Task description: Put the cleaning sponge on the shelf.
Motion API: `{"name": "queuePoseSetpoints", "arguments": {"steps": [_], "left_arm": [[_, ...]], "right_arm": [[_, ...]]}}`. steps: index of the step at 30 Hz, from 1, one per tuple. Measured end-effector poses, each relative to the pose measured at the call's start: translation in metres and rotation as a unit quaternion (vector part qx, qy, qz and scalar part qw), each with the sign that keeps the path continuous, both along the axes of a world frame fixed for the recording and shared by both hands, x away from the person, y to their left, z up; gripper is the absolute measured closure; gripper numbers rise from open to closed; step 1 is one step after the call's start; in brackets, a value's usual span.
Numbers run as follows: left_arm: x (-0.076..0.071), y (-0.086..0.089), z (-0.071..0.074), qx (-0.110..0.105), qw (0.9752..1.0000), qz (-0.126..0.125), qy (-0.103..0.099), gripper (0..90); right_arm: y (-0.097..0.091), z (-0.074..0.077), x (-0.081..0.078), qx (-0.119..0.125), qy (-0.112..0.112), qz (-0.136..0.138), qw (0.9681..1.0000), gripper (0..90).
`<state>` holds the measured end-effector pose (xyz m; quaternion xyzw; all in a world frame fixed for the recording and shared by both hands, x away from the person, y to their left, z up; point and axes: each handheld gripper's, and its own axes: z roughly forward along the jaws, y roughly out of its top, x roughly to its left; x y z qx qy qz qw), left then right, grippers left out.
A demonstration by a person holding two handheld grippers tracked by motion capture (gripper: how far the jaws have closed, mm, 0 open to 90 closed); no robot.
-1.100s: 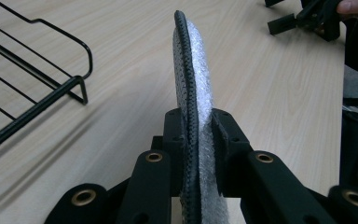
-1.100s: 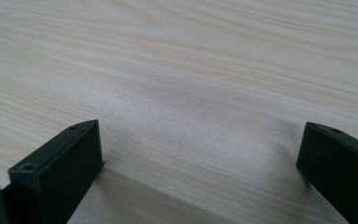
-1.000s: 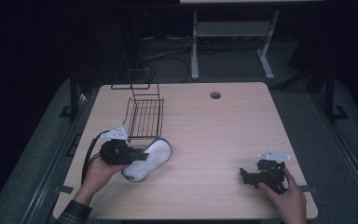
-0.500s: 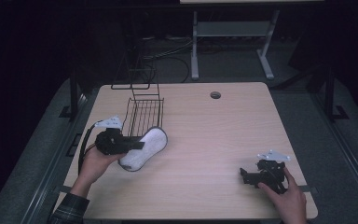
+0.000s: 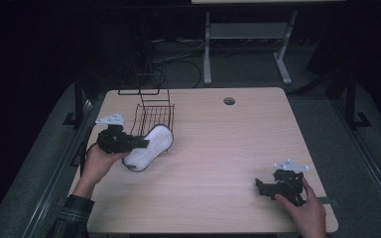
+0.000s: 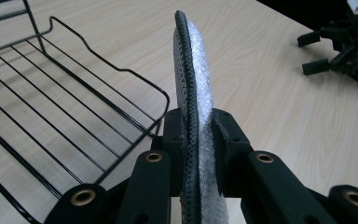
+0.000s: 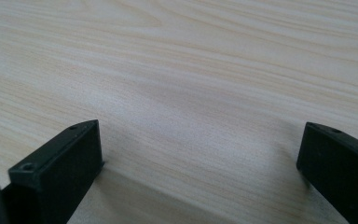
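I had L gripper (image 5: 144,144) clamped on insole (image 5: 149,147), long axis pointing far-right; wire basket (image 5: 155,115) just beyond it. R gripper (image 5: 262,187) open, idle near-right.

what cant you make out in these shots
- White insole in the high view: its left end is hidden behind the left tongs.
- Same insole in the left gripper view: seen edge-on, so its flat faces do not show; its lower end is cut off by the bottom edge.
- Wire rack in the high view: its upper frame fades into the dark background.
- Right tongs in the high view: too small to judge the opening.
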<state>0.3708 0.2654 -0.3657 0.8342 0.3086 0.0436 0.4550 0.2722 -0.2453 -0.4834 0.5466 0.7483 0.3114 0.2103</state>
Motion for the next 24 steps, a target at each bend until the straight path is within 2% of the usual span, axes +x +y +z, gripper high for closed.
{"name": "queuePoseSetpoints", "arguments": {"steps": [12,23,24], "left_arm": [[0.019,0.009,0.005,0.000,0.9999,0.016,0.000,76.5],[0.045,0.015,0.013,0.000,0.9994,0.035,0.002,76.5],[0.048,0.016,0.013,0.000,0.9992,0.038,-0.005,76.5]], "right_arm": [[0.000,0.000,0.000,0.000,0.000,0.000,1.0000,0.0],[0.000,0.000,0.000,0.000,0.000,0.000,1.0000,0.0],[0.000,0.000,0.000,0.000,0.000,0.000,1.0000,0.0]]}}
